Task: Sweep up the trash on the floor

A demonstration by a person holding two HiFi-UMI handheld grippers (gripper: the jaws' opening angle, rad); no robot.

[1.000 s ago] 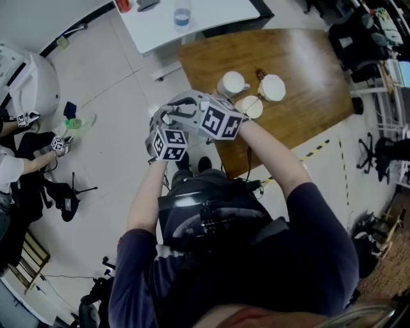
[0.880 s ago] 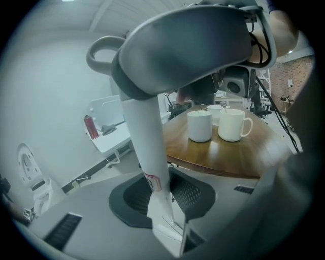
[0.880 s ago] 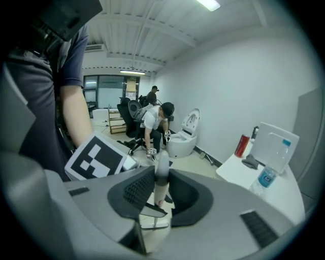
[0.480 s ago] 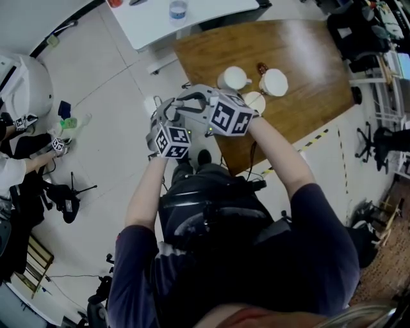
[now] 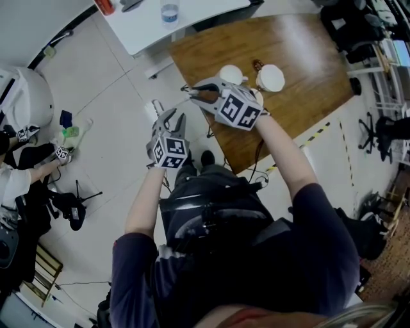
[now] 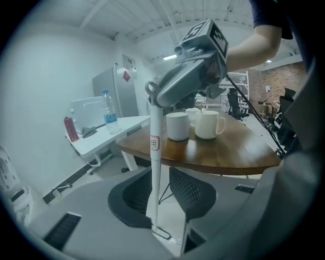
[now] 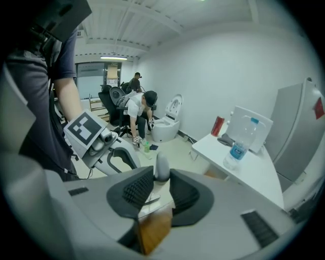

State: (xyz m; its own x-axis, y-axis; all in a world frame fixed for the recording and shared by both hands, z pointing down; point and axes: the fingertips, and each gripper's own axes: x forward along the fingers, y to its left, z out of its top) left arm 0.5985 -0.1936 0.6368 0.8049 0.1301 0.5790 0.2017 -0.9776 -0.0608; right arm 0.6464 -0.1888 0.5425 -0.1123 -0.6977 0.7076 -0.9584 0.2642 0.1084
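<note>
Pale floor tiles spread under a wooden table carrying white mugs, with a white desk beyond. Beside the table's edge a white pole stands upright with its foot on the floor; whether it belongs to a broom or a dustpan is hard to tell. Its shaft passes between the jaws of the left gripper, which have just been opening and leave a gap on one side. Higher up, the right gripper has the pole's grey rounded cap between its jaws. These have also just eased wider, yet the pads seem to press the cap.
</note>
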